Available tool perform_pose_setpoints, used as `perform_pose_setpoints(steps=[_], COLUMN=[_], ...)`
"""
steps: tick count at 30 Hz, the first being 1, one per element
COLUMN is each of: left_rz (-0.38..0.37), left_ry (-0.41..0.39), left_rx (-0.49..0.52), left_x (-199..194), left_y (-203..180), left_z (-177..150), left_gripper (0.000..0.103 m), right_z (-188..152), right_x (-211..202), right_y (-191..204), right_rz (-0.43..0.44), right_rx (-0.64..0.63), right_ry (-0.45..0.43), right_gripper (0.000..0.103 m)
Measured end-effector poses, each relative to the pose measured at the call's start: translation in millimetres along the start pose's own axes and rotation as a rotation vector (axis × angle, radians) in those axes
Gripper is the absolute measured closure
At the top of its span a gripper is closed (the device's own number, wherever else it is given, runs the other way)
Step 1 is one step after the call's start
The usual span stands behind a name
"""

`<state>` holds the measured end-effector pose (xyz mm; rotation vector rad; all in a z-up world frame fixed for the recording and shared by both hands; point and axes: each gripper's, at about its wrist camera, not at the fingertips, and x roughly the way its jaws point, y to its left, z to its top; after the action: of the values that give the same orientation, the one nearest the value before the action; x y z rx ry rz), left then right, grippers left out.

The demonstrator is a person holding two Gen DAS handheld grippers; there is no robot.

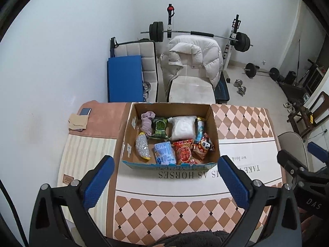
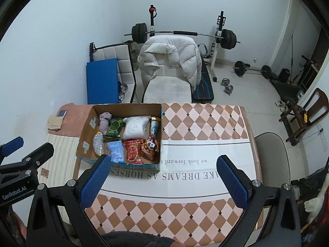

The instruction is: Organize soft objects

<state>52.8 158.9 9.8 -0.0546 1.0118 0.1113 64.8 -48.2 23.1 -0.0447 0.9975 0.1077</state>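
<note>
- Left wrist view: white walls enclose a room where a barbell rack (image 1: 197,34) stands at the back, with a quilted cream jacket (image 1: 193,61) draped over a chair and a blue mat (image 1: 125,78) leaning at the left.
- Nearer, a table (image 1: 242,121) wears a cloth of brown-and-peach diamonds with a white band of printed letters; a phone (image 1: 85,111) lies at its far left corner.
- An open cardboard box (image 1: 214,127) sits on the cloth, its torn front edge towards the camera, packed with soft goods: a mauve rolled cloth (image 1: 147,121), a green packet (image 1: 160,128), a white pillowy bag (image 1: 183,128), a silver mesh scrubber (image 1: 142,147), a blue pouch (image 1: 165,152), a glossy red snack bag (image 1: 185,152) and a panda packet (image 1: 203,146).
- Left gripper (image 1: 165,180) hovers short of the box, its blue ribbed pads spread wide and holding nothing.
- Right wrist view: the same box (image 2: 87,131) lies ahead and to the left, with bare tablecloth (image 2: 205,123) on its right and a pale round chair seat (image 2: 271,150) beyond the table edge.
- Right gripper (image 2: 164,179) also gapes wide and empty, its left pad overlapping the box's front edge in the picture.
- Part of the left gripper juts in at the left margin, black frame, blue tip.
</note>
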Motion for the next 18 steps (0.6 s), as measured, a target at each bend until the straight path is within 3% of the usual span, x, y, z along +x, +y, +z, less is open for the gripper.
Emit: perform_pose_setpoints(steps=[18], left_rz=[0.019], left_ry=[0.007], left_rx=[-0.019], left_x=[12], left_y=[5], left_z=[2], left_gripper=[0.0], right_z=[5], right_x=[20], right_y=[2], right_rz=[-0.019], right_rx=[-0.005], right_ry=[0.014], right_gripper=[0.0])
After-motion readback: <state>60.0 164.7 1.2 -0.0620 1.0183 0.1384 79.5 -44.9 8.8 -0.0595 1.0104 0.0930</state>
